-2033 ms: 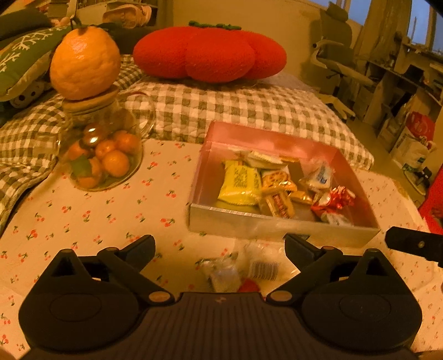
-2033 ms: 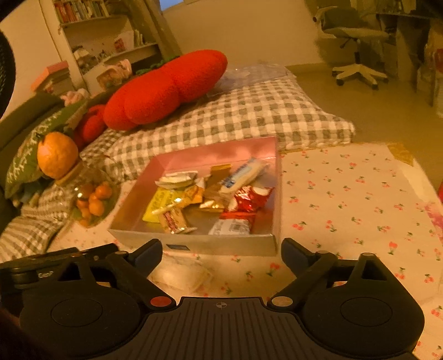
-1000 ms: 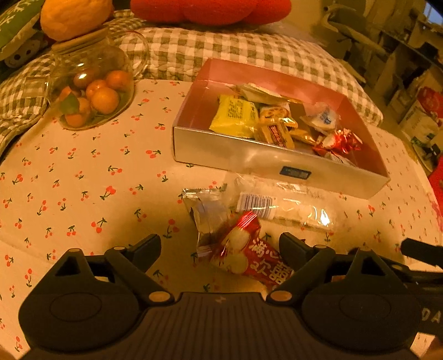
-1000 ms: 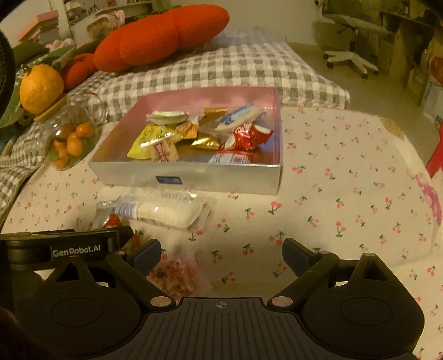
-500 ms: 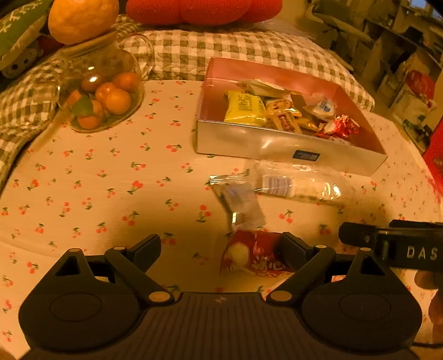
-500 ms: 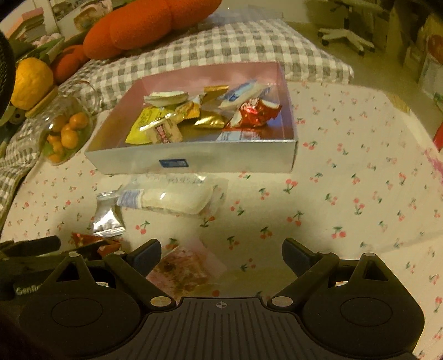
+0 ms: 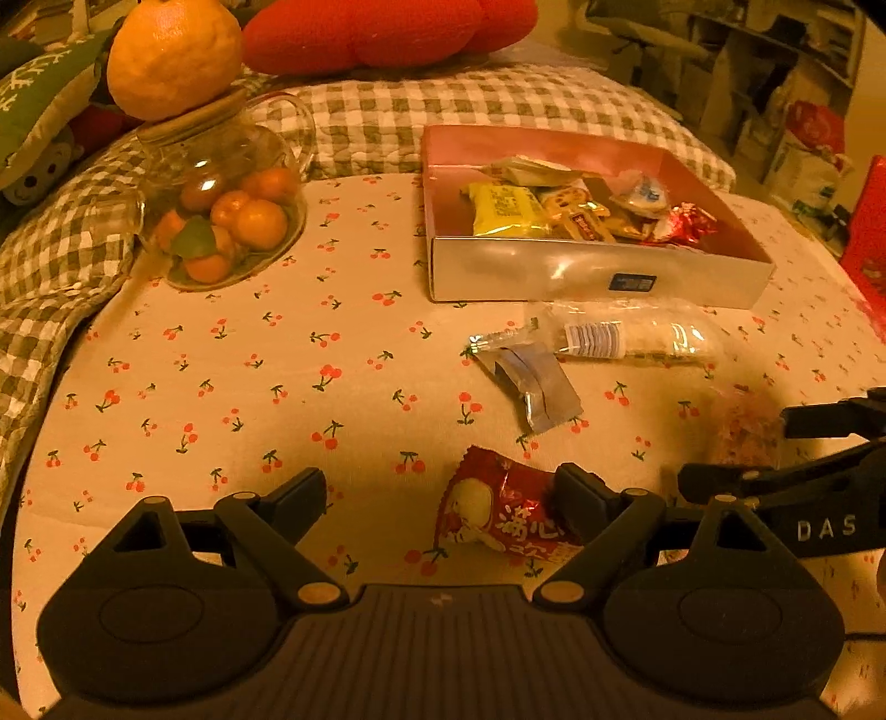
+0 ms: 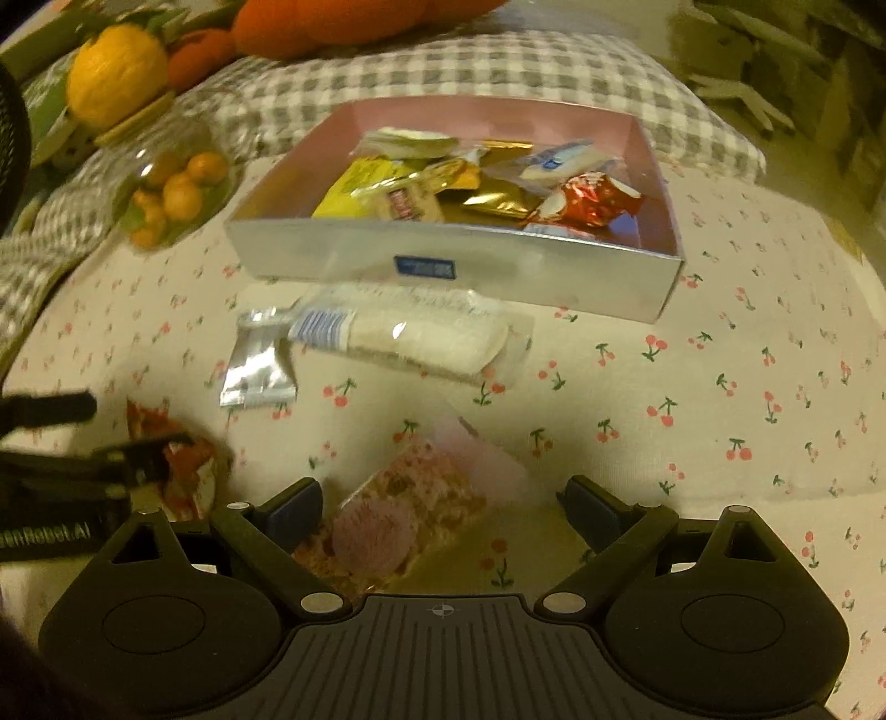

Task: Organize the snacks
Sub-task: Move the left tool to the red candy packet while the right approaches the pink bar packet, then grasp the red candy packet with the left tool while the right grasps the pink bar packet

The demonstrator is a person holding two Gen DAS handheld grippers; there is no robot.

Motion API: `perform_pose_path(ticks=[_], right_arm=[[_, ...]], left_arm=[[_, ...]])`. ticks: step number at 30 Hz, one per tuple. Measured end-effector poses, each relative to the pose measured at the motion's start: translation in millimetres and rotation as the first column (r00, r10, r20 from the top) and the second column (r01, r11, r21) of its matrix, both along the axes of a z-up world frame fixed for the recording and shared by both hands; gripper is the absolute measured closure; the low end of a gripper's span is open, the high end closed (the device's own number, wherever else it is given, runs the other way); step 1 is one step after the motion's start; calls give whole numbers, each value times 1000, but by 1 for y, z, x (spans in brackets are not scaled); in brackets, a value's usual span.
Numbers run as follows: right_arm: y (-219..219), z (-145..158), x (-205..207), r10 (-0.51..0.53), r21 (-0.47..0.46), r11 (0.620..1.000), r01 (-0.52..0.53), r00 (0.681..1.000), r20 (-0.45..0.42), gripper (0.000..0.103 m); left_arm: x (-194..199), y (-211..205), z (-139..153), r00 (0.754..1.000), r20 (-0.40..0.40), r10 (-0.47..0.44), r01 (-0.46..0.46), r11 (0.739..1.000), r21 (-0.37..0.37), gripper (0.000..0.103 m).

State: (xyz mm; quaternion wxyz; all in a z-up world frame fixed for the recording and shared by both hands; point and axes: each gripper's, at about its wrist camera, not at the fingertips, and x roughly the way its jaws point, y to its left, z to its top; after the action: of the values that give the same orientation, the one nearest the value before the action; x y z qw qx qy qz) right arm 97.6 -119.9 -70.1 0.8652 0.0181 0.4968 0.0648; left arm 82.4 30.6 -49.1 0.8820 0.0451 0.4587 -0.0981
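Note:
A silver box (image 7: 554,271) with a pink inside holds several wrapped snacks. In front of it on the cherry-print cloth lie a long clear packet (image 7: 626,335), a small silver packet (image 7: 526,382), a red packet (image 7: 498,520) and a pink packet (image 8: 410,509). My left gripper (image 7: 440,487) hangs over the red packet, which lies between its closing jaws close to the right finger, with no grip on it. My right gripper (image 8: 443,498) stands open over the pink packet, which lies by its left finger. Each gripper shows at the edge of the other's view.
A glass jar (image 7: 221,210) of small oranges stands at the back left with a big orange (image 7: 171,55) on its lid. A checked quilt (image 7: 470,111) and a red cushion (image 7: 387,33) lie behind the box (image 8: 498,271). Bare cloth stretches to the left.
The left gripper has shifted left, so the red packet now sits by its right finger. The right gripper has sunk towards the pink packet, which now lies between its fingers.

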Motion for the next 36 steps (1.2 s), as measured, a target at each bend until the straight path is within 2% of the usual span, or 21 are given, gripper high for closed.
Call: perform_pose_path(ticks=[5,9,15,19,24,26,30,34,36], right_arm=[[2,-1,-14,92,-65,994,-91,996,10,7],[-5,0,-25,119,-86,989,-117,993,23,7],[-24,0,-36,119,-66,991,-115,991,55,7],[-29,2,-45,144,-31,989,-142,984,103,7],[-27,5,-54,197,-21,980,-196,969,147,8],[-25,6,-54,202,-18,979,-202,968,148,9],[-24,6,-53,198,-13,980,-198,969,145,9],[-23,5,-51,192,0,981,-194,971,139,10],[-22,4,-51,194,1,981,-196,971,137,10]], left_arm=[[-9,2,1,997,13,-76,75,997,11,15],[-16,9,2,997,-9,-80,80,997,4,13],[-26,22,-2,995,-93,-32,23,996,-91,12],[-32,28,-8,986,-169,4,-36,982,-187,13],[-37,32,-5,977,-211,39,-91,966,-243,14],[-37,36,-2,971,-232,64,-128,954,-273,12],[-39,36,1,952,-293,89,-195,914,-357,12],[-41,25,-2,947,-309,91,-204,913,-353,14],[-41,18,-4,952,-292,93,-191,925,-329,15]])
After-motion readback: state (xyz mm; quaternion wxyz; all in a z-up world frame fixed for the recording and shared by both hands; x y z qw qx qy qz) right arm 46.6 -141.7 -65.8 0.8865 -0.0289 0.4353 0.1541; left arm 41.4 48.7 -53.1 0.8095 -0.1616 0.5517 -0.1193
